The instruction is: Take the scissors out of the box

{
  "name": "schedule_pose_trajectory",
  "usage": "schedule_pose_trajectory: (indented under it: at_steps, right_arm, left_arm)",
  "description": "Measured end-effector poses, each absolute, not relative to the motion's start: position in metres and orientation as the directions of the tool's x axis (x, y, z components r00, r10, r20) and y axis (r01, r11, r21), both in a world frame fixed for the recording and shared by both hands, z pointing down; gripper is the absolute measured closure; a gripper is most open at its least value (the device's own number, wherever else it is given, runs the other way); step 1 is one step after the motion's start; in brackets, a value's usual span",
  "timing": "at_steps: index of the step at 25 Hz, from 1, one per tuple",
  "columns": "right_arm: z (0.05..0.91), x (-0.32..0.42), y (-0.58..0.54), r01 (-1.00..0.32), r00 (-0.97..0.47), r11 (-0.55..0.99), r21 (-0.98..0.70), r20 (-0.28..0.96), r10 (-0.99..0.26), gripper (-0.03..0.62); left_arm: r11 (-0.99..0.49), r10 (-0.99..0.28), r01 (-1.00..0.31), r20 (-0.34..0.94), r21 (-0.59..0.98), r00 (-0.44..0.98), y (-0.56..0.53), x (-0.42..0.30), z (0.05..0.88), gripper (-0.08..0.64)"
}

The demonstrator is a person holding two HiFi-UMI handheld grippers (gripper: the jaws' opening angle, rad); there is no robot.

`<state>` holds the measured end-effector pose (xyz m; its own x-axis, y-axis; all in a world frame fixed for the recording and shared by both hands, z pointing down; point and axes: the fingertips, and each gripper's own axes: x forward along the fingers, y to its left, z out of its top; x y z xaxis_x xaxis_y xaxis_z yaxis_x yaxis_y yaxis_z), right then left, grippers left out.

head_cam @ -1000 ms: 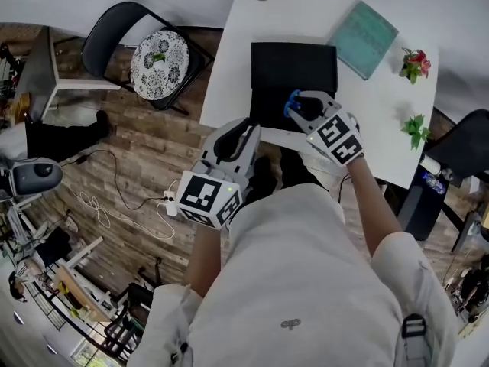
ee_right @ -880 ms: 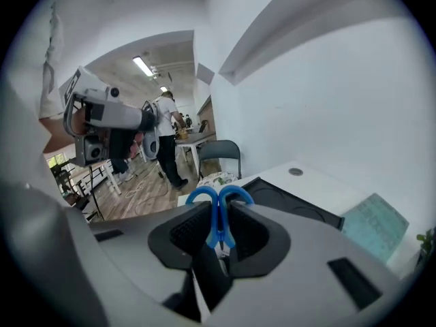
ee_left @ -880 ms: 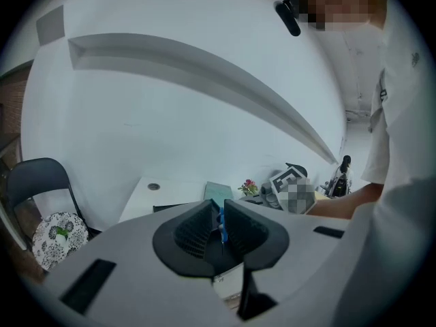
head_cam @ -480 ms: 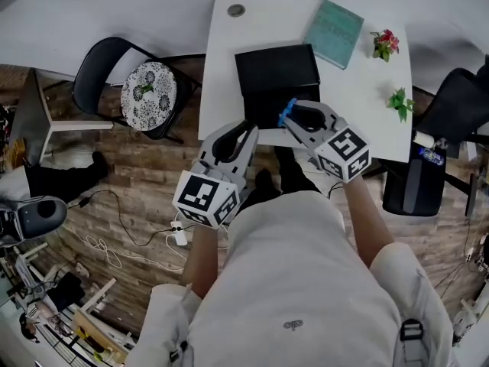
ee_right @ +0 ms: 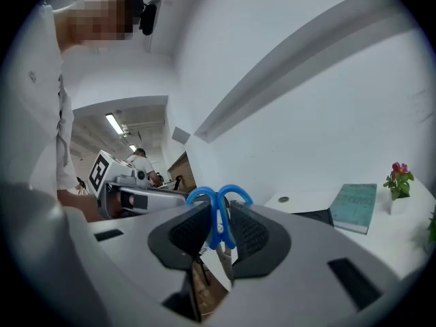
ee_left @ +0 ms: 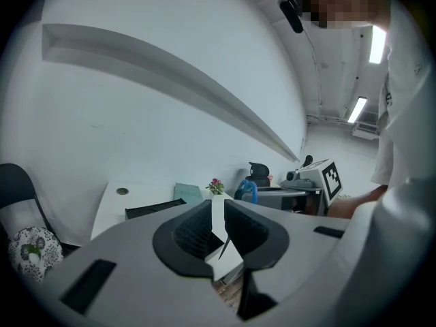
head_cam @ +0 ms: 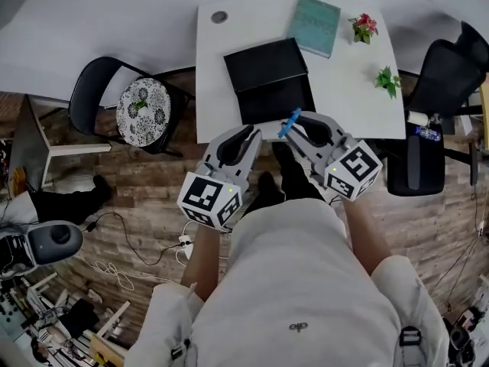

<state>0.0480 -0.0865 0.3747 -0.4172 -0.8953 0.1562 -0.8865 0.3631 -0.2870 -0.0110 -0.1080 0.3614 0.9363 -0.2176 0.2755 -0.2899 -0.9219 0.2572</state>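
Observation:
My right gripper (head_cam: 299, 122) hangs over the near edge of the white table (head_cam: 348, 102), shut on blue-handled scissors (head_cam: 289, 123). In the right gripper view the blue handles (ee_right: 219, 204) stick up between the pads, with the blades pointing down. The black box (head_cam: 267, 75) lies open on the table just beyond, apart from the scissors. My left gripper (head_cam: 250, 134) hovers beside the right one at the table's edge; its jaws stand a narrow slit apart with nothing between them (ee_left: 218, 225). The left gripper view also shows the scissors (ee_left: 246, 188) and the box (ee_left: 153, 208).
A teal book (head_cam: 313, 25), pink flowers (head_cam: 363, 27) and a small green plant (head_cam: 386, 79) sit on the far right of the table. A black chair with a patterned cushion (head_cam: 141, 102) stands to the left, and an office chair (head_cam: 447, 67) to the right.
My right gripper has risen out of the box with the scissors and drawn back to the table's near edge. The left gripper has shifted slightly.

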Motion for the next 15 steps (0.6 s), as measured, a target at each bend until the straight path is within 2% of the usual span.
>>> schedule_pose_trajectory:
  at_steps: [6,15]
  right_arm:
    - [0.357,0.046,-0.057,-0.898,-0.355,0.319,-0.304,0.07,-0.932,0.497]
    - [0.35,0.034,-0.028,-0.914,-0.313,0.287,-0.286,0.049,-0.949,0.5]
  left_arm:
    - [-0.943,-0.163,-0.229,0.265,0.24,0.95,-0.087,-0.013,0.358,0.491]
    - [-0.958,-0.116,-0.174,0.248,0.228,0.962,-0.059,-0.021,0.354,0.491]
